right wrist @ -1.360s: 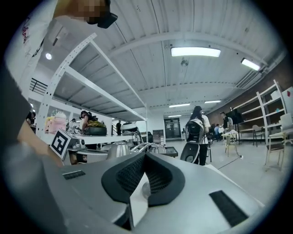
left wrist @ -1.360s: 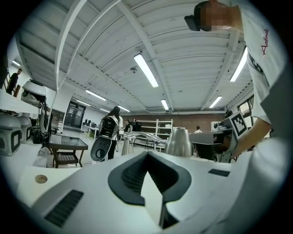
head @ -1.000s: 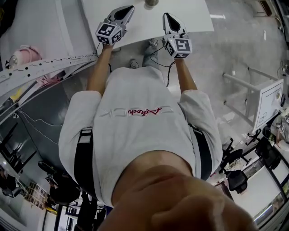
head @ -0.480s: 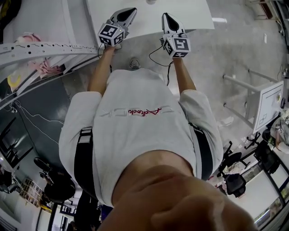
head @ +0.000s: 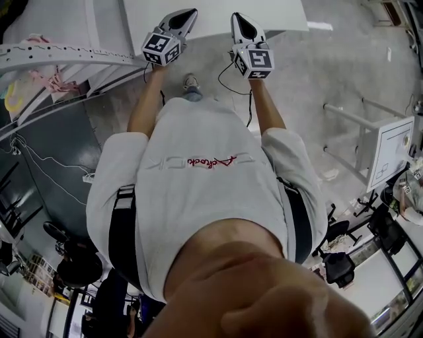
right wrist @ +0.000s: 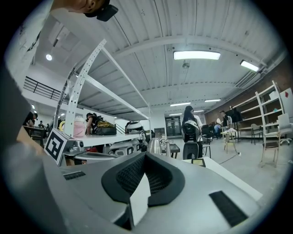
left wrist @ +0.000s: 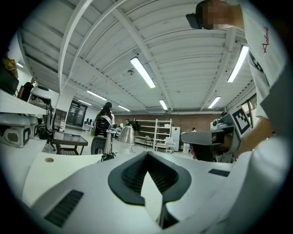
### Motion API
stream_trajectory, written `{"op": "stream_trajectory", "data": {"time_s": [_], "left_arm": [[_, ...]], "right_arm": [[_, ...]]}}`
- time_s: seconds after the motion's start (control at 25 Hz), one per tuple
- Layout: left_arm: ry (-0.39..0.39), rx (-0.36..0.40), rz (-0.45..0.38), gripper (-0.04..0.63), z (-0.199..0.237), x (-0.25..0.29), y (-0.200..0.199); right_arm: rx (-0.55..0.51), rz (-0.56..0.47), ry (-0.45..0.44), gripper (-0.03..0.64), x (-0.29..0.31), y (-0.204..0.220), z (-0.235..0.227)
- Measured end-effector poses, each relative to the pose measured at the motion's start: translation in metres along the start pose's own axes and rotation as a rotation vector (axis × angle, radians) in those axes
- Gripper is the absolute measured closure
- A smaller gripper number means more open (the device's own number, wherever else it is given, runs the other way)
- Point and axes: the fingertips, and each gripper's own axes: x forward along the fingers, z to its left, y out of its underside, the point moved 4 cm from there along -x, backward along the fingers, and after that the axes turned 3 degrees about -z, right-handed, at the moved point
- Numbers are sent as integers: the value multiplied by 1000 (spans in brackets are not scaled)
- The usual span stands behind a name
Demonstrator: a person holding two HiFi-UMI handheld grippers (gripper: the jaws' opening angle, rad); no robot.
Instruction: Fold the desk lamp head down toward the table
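1. Desk lamp [left wrist: 126, 135], silver metal with a bell-shaped shade on a slim stem, stands on the white table [head: 277, 16], well apart from both claws. Its shade opens downward in the left gripper view, but we cannot tell at this size how far the head is folded.
2. The left claw [head: 187, 14] and right claw [head: 238, 18] are both pinched together with nothing between them. We hold them level and side by side, tips just over the table's near edge.
3. We judge that this fits two stages: the head still to be lowered, or already lowered with the claws clear of it.
4. The lamp looks top-heavy, in our judgement. Any push on the shade would want a slow press along the hinge's swing with the base steadied, or the stem may tip.
5. The only container we make out is a pink tub [right wrist: 78, 128] on the white metal shelf [right wrist: 114, 136], seen in the right gripper view. Its contents are not readable.
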Motion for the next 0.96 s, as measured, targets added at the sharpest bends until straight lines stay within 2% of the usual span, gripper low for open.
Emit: {"op": "stream_trajectory", "data": {"time_s": [0.96], "left_arm": [[0, 22, -24, 569, -29, -16, -8]], "right_arm": [[-19, -14, -16, 604, -25, -7, 15]]}}
